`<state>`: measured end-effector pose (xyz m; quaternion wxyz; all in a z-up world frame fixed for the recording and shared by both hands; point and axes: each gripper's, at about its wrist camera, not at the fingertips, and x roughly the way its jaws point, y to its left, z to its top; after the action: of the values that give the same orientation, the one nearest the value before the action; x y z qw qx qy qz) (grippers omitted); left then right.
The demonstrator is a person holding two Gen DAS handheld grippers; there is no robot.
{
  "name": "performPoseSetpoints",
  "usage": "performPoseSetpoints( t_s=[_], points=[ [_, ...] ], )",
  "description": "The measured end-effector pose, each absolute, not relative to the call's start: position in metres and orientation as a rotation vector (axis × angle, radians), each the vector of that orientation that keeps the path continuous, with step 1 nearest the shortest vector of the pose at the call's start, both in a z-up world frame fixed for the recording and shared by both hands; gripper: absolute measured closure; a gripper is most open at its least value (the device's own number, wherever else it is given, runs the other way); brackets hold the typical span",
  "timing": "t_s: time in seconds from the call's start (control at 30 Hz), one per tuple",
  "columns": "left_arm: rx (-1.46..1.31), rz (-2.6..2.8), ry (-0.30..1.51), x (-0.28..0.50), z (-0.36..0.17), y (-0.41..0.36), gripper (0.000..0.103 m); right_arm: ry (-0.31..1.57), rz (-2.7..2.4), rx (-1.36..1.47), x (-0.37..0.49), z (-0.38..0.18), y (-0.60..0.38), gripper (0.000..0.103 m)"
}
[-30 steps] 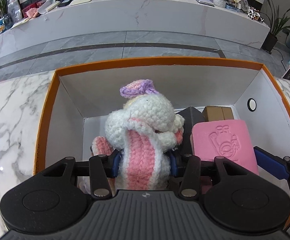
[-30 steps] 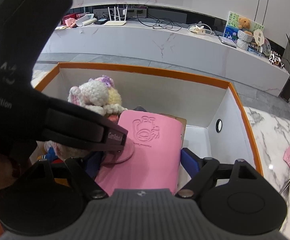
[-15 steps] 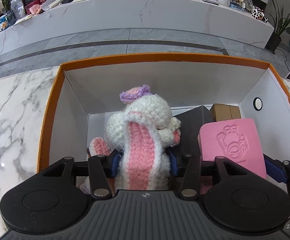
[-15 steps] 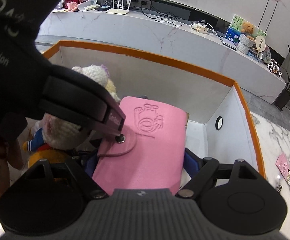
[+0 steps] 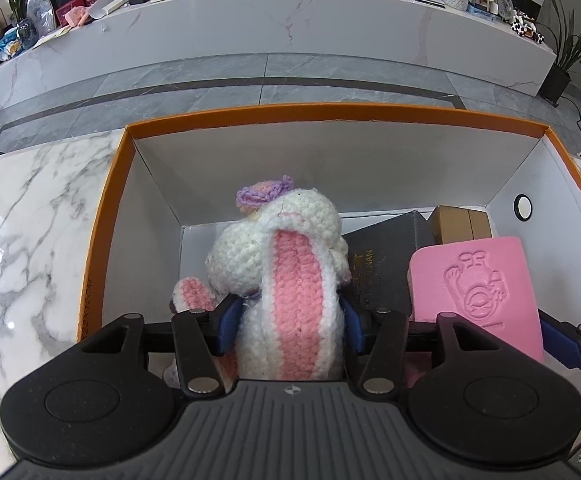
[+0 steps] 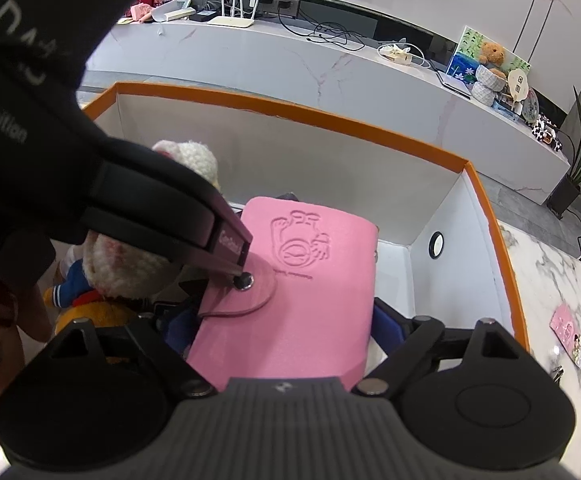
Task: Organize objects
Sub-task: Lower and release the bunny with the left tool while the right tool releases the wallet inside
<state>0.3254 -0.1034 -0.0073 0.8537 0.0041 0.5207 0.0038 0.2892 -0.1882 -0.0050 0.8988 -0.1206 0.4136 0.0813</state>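
Observation:
A white and pink crochet bunny (image 5: 290, 248) stands in the orange-rimmed white box (image 5: 330, 114). My left gripper (image 5: 288, 320) has its blue pads against the bunny's sides, and its jaws are opening. A pink embossed wallet (image 6: 302, 280) with a snap flap stands upright in the box (image 6: 290, 110), between the pads of my right gripper (image 6: 286, 328). Those jaws are opening too, and a thin gap shows at the right pad. The left gripper's black body (image 6: 90, 160) hides most of the bunny (image 6: 186, 156) in the right wrist view.
A black book (image 5: 386, 264) and a brown carton (image 5: 458, 224) lie in the box behind the wallet (image 5: 470, 280). A yellow and blue plush (image 6: 78, 304) sits low at the left. The box rests on a marble table (image 5: 30, 240), where a pink card (image 6: 566, 324) lies.
The left pads have spread a little around the bunny, whose ear now stands straighter. The right pads have widened beside the wallet, and its snap flap has come into view.

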Motion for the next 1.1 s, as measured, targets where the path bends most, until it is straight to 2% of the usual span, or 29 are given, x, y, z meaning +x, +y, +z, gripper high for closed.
performPoseSetpoints(
  t_s=[0.33,1.1],
  points=[
    [0.012,0.012,1.09,0.325,-0.005,-0.103,0.041,0.856,0.148,-0.256,0.292,-0.003,-0.189,0.006],
    [0.003,-0.02,1.028,0.312,0.017,-0.11,0.037,0.84,0.16,-0.233,0.285,0.005,-0.192,0.004]
  ],
)
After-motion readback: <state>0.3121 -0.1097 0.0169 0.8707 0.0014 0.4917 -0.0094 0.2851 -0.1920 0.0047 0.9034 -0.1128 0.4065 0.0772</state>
